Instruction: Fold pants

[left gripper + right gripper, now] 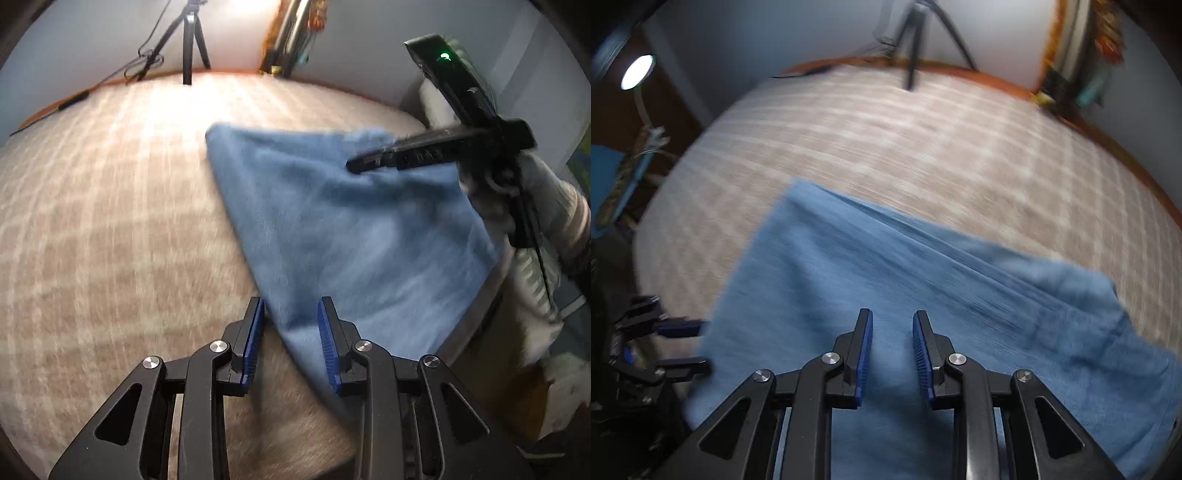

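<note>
Blue pants (886,280) lie flat on the checked bedspread (110,206), already a compact layered rectangle with stacked edges visible along the far side in the right wrist view; near the bed's front edge. Both views motion-blurred, so fine creases can't be read. Left tool (290,325) has its fingers apart, nothing between them, poised at the near left corner of the pants, one blue pad (255,332) just off the cloth edge. Right tool (892,350) also spread and empty, hovering over the middle of the pants; whether it touches the fabric can't be told. Likely step: take the near corners for another fold, or smooth the stack. To do it well, slide each lower finger under all layers before closing, grip both corners level, lift together, keep edges aligned. Tripod (190,40) stands at the far edge of the bed.
</note>
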`<act>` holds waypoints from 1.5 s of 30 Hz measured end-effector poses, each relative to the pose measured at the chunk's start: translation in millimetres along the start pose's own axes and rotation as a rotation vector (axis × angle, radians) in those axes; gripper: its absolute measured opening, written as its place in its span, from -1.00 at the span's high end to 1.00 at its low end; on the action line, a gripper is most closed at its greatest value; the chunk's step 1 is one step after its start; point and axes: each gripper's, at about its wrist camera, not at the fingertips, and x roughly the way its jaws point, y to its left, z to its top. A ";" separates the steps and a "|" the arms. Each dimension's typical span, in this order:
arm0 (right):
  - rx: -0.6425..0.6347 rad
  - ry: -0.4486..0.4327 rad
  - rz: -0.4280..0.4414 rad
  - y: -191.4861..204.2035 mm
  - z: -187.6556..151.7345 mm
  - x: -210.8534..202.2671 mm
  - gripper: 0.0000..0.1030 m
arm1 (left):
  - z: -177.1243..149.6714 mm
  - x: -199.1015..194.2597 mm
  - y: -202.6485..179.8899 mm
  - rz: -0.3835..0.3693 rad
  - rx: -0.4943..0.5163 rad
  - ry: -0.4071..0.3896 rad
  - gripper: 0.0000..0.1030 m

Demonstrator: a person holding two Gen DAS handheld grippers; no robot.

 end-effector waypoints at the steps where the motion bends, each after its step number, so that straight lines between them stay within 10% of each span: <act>1: -0.005 -0.002 -0.050 -5.3 -1.4 5.2 0.55 | -3.6 -3.0 -0.8 0.012 0.011 0.002 0.45; 8: 0.206 -0.127 0.009 -51.2 -21.7 -27.9 0.36 | -3.1 -35.1 13.2 -0.039 -0.076 -0.016 0.27; 20: 0.190 -0.091 -0.051 -43.7 -51.8 -17.0 0.35 | 9.0 1.8 -2.7 -0.063 -0.089 0.052 0.05; 24: 0.221 -0.128 -0.012 -39.0 -54.4 -42.4 0.28 | 2.0 0.8 -2.1 -0.083 -0.137 0.013 0.11; 28: 0.243 -0.147 0.109 -21.4 -43.3 -55.8 0.18 | -2.7 -2.0 1.7 -0.117 -0.215 -0.031 0.61; 37: 0.172 -0.007 0.257 58.0 35.8 -22.5 -0.04 | -1.0 -14.8 -8.6 -0.135 -0.204 -0.157 0.71; 45: 0.032 0.169 0.077 117.5 72.3 34.8 0.01 | 2.0 -12.1 -13.9 -0.118 -0.182 -0.167 0.71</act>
